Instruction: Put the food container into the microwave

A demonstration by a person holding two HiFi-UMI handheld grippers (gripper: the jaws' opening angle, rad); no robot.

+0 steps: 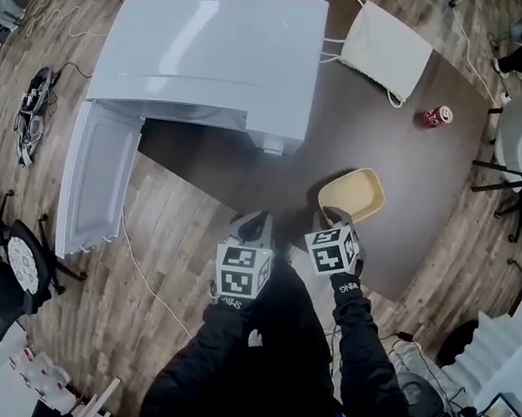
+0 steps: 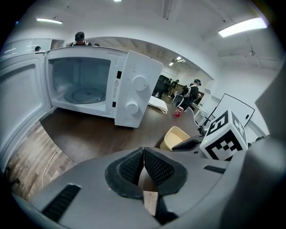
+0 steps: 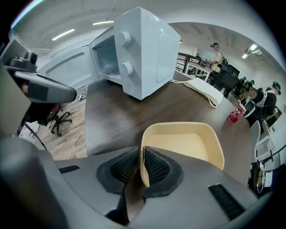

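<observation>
here, right gripper [image 3: 142,156] pinches container [image 3: 184,144] rim.

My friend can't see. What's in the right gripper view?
The right gripper is shut on the rim of an empty cream food container. Beyond, on a dark table, stand a white microwave with its door open and a red can.

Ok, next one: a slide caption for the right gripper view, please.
Right tongs shut on the cream food container rim, with the open microwave beyond on the dark table.
</observation>
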